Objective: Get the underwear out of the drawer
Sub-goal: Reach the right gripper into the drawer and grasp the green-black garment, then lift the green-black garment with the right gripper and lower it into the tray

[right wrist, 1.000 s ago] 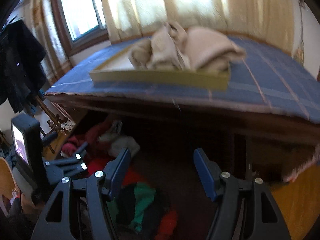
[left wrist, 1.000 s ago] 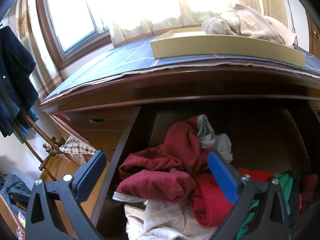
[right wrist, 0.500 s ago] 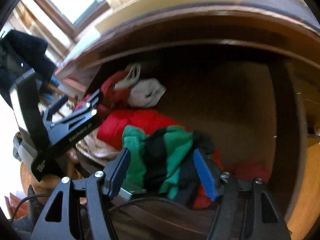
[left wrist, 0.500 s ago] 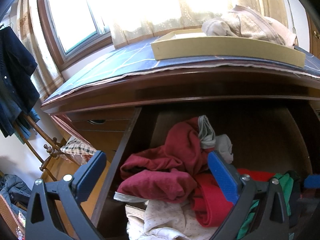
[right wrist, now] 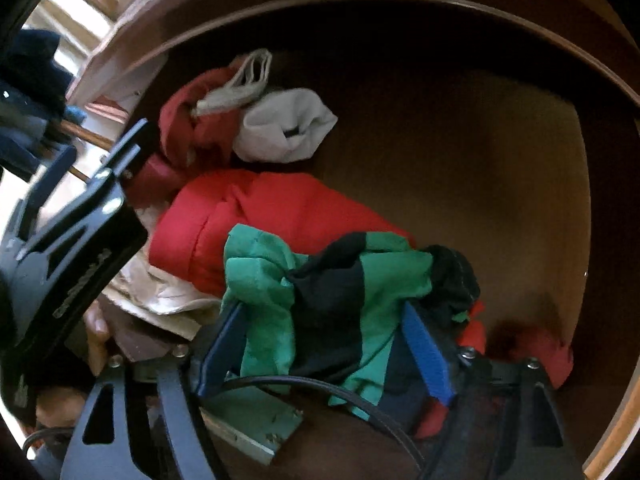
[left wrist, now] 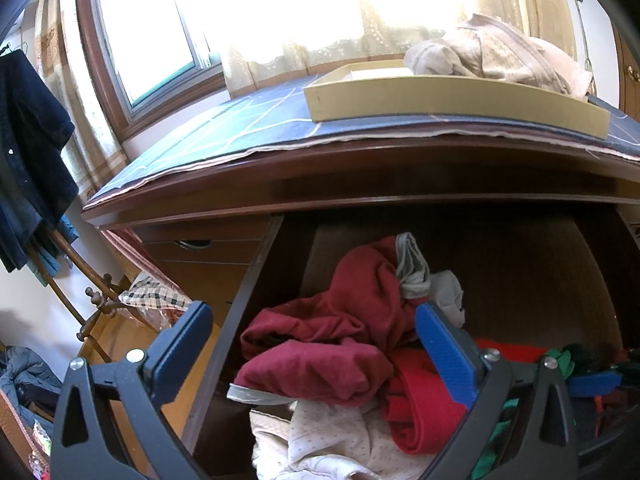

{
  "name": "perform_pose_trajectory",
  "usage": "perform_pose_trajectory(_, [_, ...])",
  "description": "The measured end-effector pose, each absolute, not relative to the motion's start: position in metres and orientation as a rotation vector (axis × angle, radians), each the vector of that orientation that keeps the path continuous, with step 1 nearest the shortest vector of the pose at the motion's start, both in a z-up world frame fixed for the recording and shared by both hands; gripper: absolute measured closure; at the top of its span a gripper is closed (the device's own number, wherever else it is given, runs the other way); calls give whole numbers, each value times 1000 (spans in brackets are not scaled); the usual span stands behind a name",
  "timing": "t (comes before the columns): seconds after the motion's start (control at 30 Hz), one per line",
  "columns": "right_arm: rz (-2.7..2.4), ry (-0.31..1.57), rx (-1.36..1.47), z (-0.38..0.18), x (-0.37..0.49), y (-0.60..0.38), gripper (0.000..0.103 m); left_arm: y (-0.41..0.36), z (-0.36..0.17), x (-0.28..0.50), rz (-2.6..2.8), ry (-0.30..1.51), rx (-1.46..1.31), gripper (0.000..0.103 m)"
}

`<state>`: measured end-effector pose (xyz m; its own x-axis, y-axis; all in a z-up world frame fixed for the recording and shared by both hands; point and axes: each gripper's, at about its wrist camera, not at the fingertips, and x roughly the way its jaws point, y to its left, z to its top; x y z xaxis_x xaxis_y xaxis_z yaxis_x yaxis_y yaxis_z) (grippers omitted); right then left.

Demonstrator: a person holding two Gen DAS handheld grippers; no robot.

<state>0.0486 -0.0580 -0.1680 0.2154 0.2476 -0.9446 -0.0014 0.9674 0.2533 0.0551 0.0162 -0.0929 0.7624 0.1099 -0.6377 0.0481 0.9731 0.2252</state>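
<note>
One green-black underwear lengthwise between opening right gripper

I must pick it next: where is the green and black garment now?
In the right wrist view, the green and black garment lies at the drawer's front, on the bright red garment.

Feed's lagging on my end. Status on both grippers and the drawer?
Left gripper open, hovering over the dark red garment. Right gripper jaws just opening, straddling the green-and-black underwear, not clamped. Drawer open; cable crosses the right gripper.
</note>
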Motion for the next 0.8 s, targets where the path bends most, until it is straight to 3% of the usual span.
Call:
perform_pose_trajectory(0.07, [170, 1357, 211, -171, 52, -53, 15, 16, -93, 55, 35, 706, 234, 0])
perform_pose_trajectory(0.3, [212, 1353, 229, -176, 52, -49, 18, 17, -93, 55, 34, 706, 234, 0])
perform_pose_trajectory(0.37, [216, 1353, 242, -175, 49, -52, 28, 17, -93, 55, 34, 707, 234, 0])
perform_pose_trajectory(0.43, [228, 1349, 276, -176, 45, -57, 48, 17, -93, 55, 34, 706, 233, 0])
perform_pose_trajectory(0.57, [255, 1314, 334, -178, 35, -68, 63, 17, -94, 55, 34, 705, 234, 0])
perform_pose_trajectory(0.67, [256, 1285, 381, -175, 27, -75, 84, 16, -95, 57, 34, 705, 237, 0])
perform_pose_trajectory(0.8, [268, 1219, 407, -163, 14, -82, 88, 16, -96, 57, 35, 706, 237, 0])
